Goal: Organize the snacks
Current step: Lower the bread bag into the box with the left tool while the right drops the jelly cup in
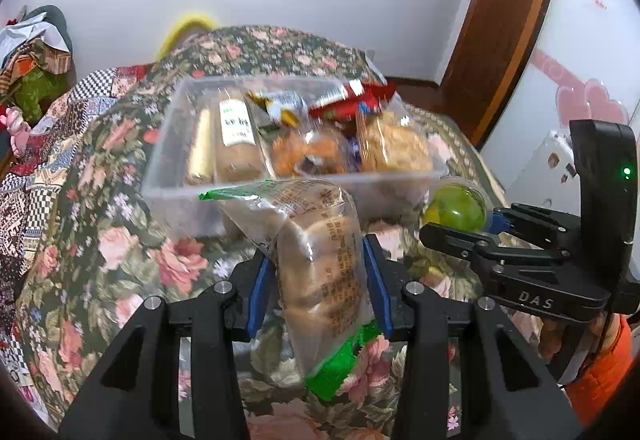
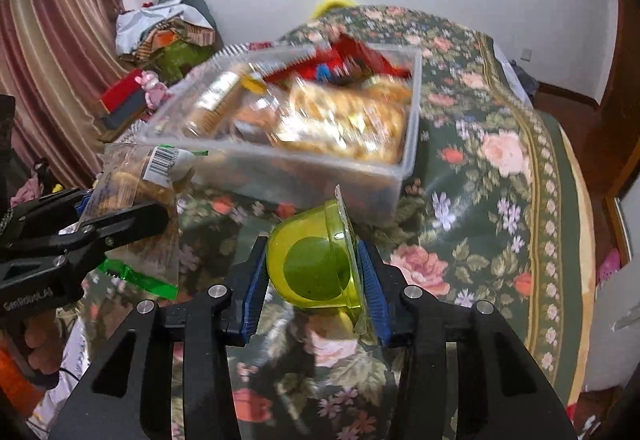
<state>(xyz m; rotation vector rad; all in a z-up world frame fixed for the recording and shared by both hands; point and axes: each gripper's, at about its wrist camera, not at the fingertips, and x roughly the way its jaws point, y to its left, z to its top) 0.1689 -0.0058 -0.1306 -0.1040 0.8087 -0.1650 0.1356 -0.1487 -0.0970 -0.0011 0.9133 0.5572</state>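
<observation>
Snacks fill the clear plastic bin (image 1: 160, 175) that sits on the floral bedspread (image 1: 120, 240), ahead of both my tools. At its left end I see a wrapped bread roll with a white label (image 1: 234, 143), orange-brown pastries in the middle, a pale crumbly one at the right and a red wrapper (image 1: 352, 99) along the back edge.

My left hand-held gripper (image 1: 320, 272) is clamped on a clear bag of small buns (image 1: 316, 240) with green ends; the blue pads press it from both sides, and the bag hangs clear of the bedspread, its top end in front of the bin's near wall.

Further right, my right hand-held gripper (image 2: 316, 280) is closed on a green jelly cup (image 2: 316, 264) lying on its side, dome against one pad and foil lid against the other. The cup sits just short of the bin's near right corner.

An orange sleeve (image 1: 600, 372) shows behind that tool in the left wrist view.
</observation>
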